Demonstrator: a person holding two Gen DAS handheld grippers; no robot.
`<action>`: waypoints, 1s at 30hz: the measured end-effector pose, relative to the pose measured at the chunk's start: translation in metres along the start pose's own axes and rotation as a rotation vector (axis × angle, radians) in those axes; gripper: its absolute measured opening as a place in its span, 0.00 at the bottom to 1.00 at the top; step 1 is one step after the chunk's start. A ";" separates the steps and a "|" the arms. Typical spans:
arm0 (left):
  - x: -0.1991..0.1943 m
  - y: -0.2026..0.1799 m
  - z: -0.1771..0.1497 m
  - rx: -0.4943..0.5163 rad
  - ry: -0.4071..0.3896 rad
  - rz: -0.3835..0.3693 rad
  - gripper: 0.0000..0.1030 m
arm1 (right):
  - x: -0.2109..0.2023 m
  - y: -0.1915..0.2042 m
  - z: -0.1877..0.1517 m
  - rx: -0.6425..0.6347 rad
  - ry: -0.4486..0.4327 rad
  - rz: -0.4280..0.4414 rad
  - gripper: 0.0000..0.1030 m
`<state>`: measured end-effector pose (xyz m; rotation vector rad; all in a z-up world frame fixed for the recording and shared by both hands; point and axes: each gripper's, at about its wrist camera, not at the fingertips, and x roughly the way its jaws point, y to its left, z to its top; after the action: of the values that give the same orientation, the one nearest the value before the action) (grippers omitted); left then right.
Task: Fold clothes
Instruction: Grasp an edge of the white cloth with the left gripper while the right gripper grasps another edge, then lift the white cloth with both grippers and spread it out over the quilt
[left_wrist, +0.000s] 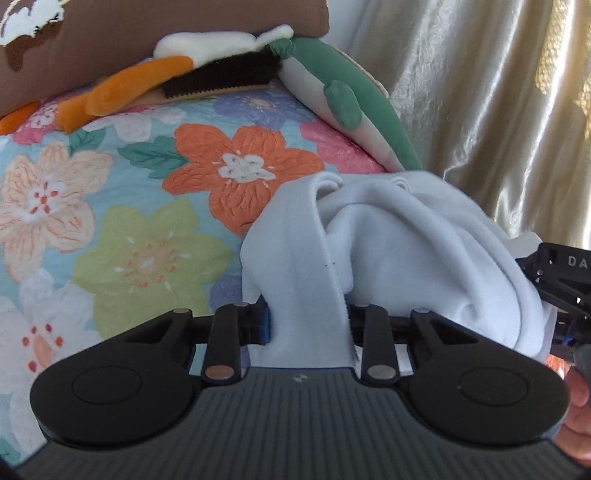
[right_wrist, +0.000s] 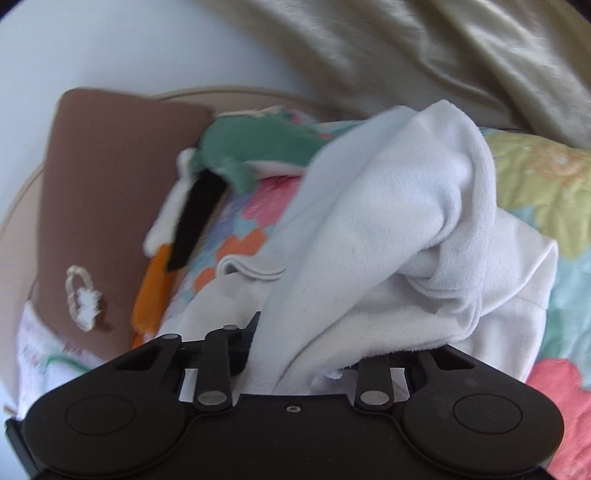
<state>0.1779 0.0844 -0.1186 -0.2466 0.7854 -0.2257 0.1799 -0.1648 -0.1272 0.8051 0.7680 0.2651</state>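
The bed (left_wrist: 110, 206) carries a quilted cover printed with large orange, peach, green and pink flowers on a pale blue ground. A cream satin curtain (left_wrist: 480, 110) hangs in folds beyond the far edge of the bed. A brown rectangular cushion (left_wrist: 110, 40) with a white stitched motif lies at the head of the bed. A green and grey plush toy (left_wrist: 332, 88) lies beside the cushion, with an orange, white and black plush piece (left_wrist: 155, 77) just beside it.

The white fleece garment (left_wrist: 388, 251) lies bunched on the quilt near the curtain side of the bed. Part of it is lifted off the cover and hangs in soft folds between my two tools.

My left fingers (left_wrist: 308, 325) are closed most of the way onto a flat hem strip of the garment. The strip runs straight between the pads and the blue pad face on one side touches the cloth.

My right fingers (right_wrist: 306, 354) are likewise closed down onto a gathered fold of the same garment (right_wrist: 388, 221), which fills the gap between them and drapes over the finger on the picture's right. The right wrist view is blurred.

In the left wrist view, the black frame of my right tool (left_wrist: 561, 284) touches the garment at the picture's right edge, and a hand (left_wrist: 576, 413) shows below it.
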 end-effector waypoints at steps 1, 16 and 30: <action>-0.008 0.004 0.000 -0.008 -0.020 0.002 0.25 | -0.002 0.006 -0.002 -0.016 0.013 0.031 0.34; -0.239 0.082 -0.025 0.050 -0.369 0.207 0.25 | -0.034 0.152 -0.072 -0.380 0.145 0.383 0.30; -0.394 0.127 -0.091 0.105 -0.532 0.401 0.25 | -0.084 0.268 -0.153 -0.837 0.104 0.630 0.30</action>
<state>-0.1439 0.3075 0.0444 -0.0393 0.2805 0.1755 0.0304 0.0600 0.0435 0.2057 0.4068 1.1172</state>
